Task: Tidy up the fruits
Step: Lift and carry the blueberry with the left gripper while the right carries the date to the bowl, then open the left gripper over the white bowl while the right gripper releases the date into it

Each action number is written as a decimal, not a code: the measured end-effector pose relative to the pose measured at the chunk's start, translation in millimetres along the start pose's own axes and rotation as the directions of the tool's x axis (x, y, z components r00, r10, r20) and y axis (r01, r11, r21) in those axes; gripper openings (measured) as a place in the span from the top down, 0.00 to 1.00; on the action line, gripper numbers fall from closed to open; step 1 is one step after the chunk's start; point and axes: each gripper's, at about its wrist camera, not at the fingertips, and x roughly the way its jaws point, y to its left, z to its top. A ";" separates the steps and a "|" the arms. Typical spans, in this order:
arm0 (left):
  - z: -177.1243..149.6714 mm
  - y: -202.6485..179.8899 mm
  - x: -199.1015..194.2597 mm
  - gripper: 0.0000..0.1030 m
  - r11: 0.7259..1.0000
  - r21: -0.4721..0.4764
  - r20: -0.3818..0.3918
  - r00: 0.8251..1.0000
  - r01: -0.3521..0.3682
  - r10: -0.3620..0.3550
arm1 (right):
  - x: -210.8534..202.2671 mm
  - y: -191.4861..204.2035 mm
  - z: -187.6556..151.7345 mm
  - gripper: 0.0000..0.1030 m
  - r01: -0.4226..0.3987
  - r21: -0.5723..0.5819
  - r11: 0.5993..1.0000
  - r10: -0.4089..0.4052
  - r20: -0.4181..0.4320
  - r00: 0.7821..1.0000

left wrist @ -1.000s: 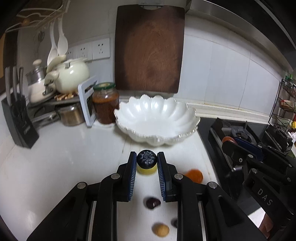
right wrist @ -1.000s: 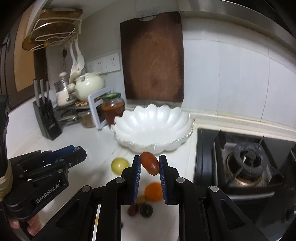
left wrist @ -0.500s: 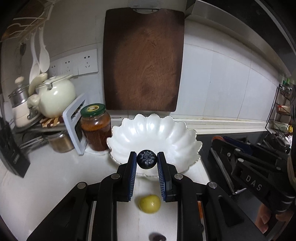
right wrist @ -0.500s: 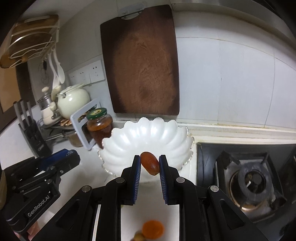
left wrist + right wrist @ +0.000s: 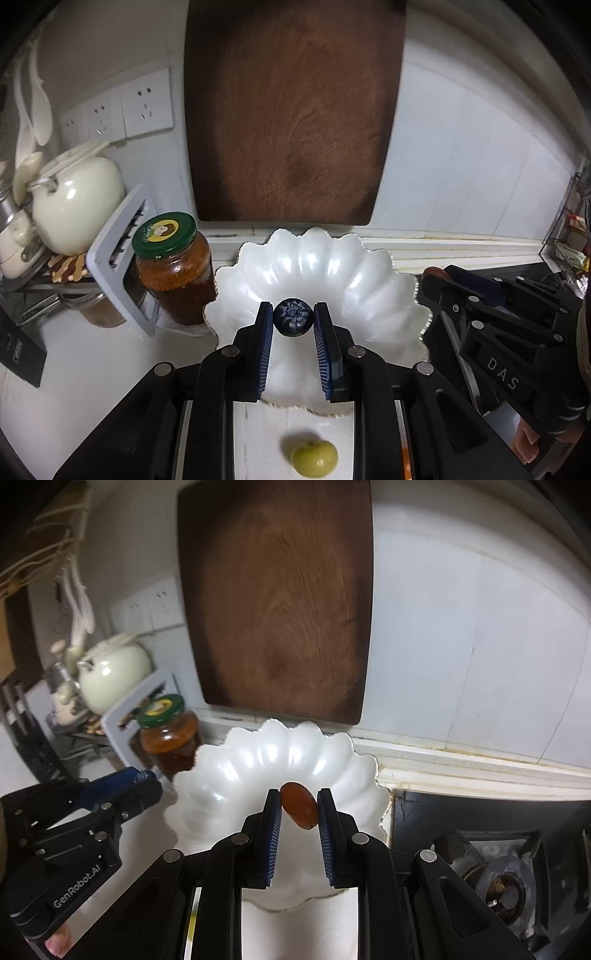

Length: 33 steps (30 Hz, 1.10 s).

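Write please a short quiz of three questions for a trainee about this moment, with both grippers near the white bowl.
1. True or false: the left gripper is shut on a blueberry.
2. What does the right gripper hold over the scalloped white bowl? A) a green fruit B) a reddish-brown oval fruit C) a jar
3. Fill in: the green fruit lies on the ____, in front of the bowl.

Key: 1 true. 2 B, the reddish-brown oval fruit. 3 counter.
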 end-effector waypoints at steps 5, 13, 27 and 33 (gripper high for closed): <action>12.0 2.3 29.6 0.78 1.000 0.017 -0.074 0.997 -0.008 0.009 | 28.3 -1.0 14.4 0.79 0.018 -0.040 0.999 -0.020 -0.070 0.997; 24.3 0.2 72.3 0.78 0.998 0.049 -0.174 0.984 -0.026 0.034 | 67.0 -9.1 26.7 0.79 0.009 -0.051 0.999 -0.017 -0.153 0.988; 32.7 -0.2 139.4 0.78 0.997 0.044 -0.338 0.939 -0.059 0.071 | 135.7 -22.5 28.1 0.79 -0.019 -0.003 1.000 0.017 -0.331 0.943; 34.1 -1.6 159.7 0.78 0.995 0.058 -0.393 0.915 -0.080 0.097 | 155.1 -27.5 25.7 0.79 0.002 -0.003 1.000 -0.003 -0.380 0.925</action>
